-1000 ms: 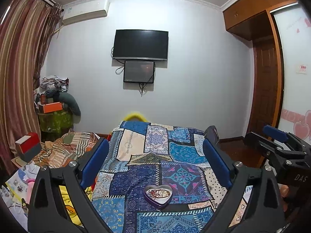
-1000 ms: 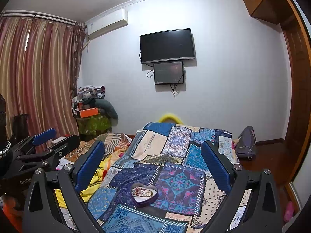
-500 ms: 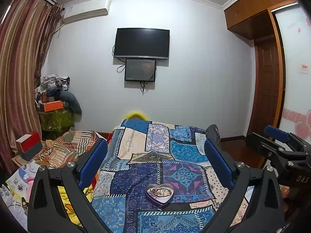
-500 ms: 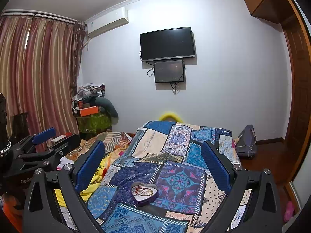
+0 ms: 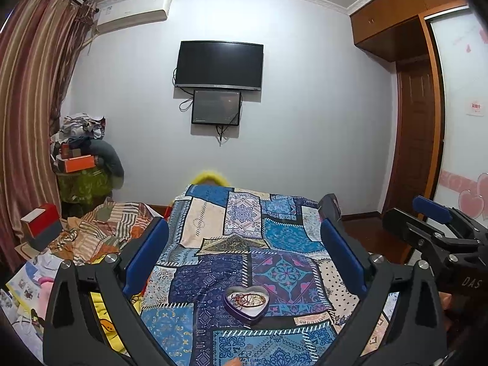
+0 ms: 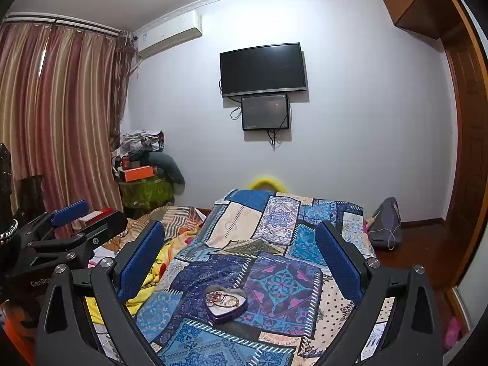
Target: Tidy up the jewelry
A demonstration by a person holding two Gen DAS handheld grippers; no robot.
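A purple heart-shaped tin (image 5: 246, 301) with a white inside holds a tangle of red and gold jewelry (image 5: 248, 299). It sits on the patchwork bedspread (image 5: 244, 235). The tin also shows in the right wrist view (image 6: 225, 302). My left gripper (image 5: 244, 244) is open and empty, held above and short of the tin. My right gripper (image 6: 239, 244) is open and empty, likewise short of the tin. Each gripper shows at the edge of the other's view: the right gripper (image 5: 433, 228), the left gripper (image 6: 67, 225).
Crumpled striped and yellow bedding (image 5: 100, 231) lies left of the bedspread. A red and white box (image 5: 41, 224) and a pile of clothes and boxes (image 5: 82, 158) stand at the left. A dark bag (image 6: 385, 225) lies right of the bed. A TV (image 5: 219, 65) hangs ahead.
Both views have shifted slightly; the tin sits a touch lower and nearer in frame. Both grippers stay open and empty.
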